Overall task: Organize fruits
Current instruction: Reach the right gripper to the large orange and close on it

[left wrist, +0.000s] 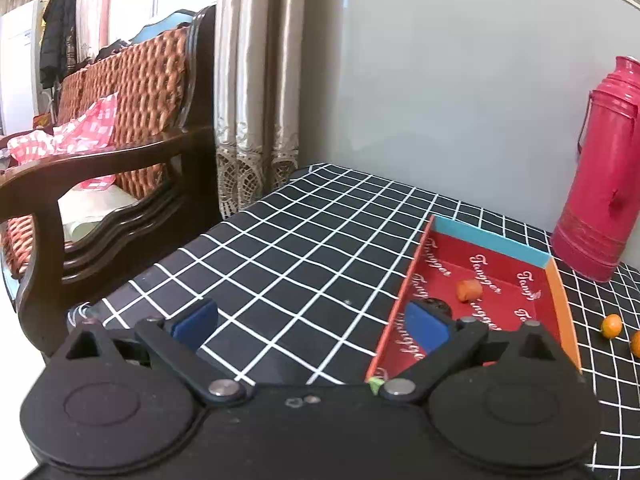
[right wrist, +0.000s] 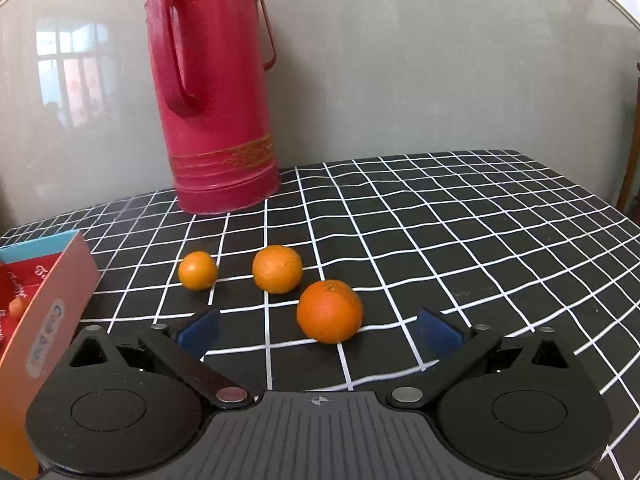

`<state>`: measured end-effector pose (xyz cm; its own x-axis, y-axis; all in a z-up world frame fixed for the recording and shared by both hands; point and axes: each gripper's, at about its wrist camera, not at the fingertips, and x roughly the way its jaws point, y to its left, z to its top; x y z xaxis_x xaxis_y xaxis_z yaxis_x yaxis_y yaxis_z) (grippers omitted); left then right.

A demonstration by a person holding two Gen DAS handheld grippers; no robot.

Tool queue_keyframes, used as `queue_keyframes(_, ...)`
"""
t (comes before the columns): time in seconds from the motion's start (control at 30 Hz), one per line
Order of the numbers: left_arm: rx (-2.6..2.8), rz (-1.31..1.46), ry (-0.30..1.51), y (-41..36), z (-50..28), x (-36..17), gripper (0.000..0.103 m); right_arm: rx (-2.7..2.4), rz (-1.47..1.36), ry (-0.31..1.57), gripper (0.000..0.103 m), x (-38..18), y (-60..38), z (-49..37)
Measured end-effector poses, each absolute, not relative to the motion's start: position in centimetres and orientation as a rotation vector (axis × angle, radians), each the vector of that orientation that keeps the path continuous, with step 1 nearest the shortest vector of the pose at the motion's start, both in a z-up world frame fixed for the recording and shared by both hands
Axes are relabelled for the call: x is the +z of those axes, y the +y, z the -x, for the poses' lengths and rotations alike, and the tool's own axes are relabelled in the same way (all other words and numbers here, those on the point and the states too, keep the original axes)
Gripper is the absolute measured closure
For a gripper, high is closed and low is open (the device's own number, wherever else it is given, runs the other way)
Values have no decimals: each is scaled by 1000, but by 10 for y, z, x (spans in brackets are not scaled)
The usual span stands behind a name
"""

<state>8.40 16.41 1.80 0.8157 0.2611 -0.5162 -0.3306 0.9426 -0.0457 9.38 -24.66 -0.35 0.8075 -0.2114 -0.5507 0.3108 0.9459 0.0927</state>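
Three oranges lie on the checked tablecloth in the right wrist view: a large one [right wrist: 329, 311] nearest, a middle one [right wrist: 277, 269] behind it, a small one [right wrist: 197, 270] to the left. My right gripper [right wrist: 318, 332] is open, and the large orange sits just ahead between its blue pads, untouched. A red shallow box [left wrist: 556, 280] with a blue far wall holds one small orange [left wrist: 469, 290]. My left gripper [left wrist: 310, 326] is open and empty, its right pad over the box's near left edge. A dark object [left wrist: 438, 306] lies half hidden behind that pad.
A tall red thermos [right wrist: 218, 92] stands at the back against the grey wall. The box's orange side wall [right wrist: 48, 312] rises at the left edge of the right wrist view. A wooden sofa [left wrist: 112, 168] and curtains [left wrist: 260, 80] lie beyond the table's left edge.
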Motion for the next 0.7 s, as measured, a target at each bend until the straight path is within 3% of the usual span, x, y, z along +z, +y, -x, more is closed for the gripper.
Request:
queue_keyframes(0.17,342,136,524,176,-81,17,7,-275,-160,557,0,-4,-244,-103)
queue_keyframes(0.2,349,136,525,178,-81,16,7,-270,-155,553,5,-3,-243,-105)
queue_keyframes(0.23,356,137,528,180,-82,16,7,-266,-147,552,25,-3,-242,-106)
queue_keyframes(0.3,364,143,532,184,-83,15,7,-264,-136,573,44,-5,-240,-112)
queue_keyframes(0.7,389,153,542,191,-83,13,7,-339,-98,599,49,-14,-246,-121)
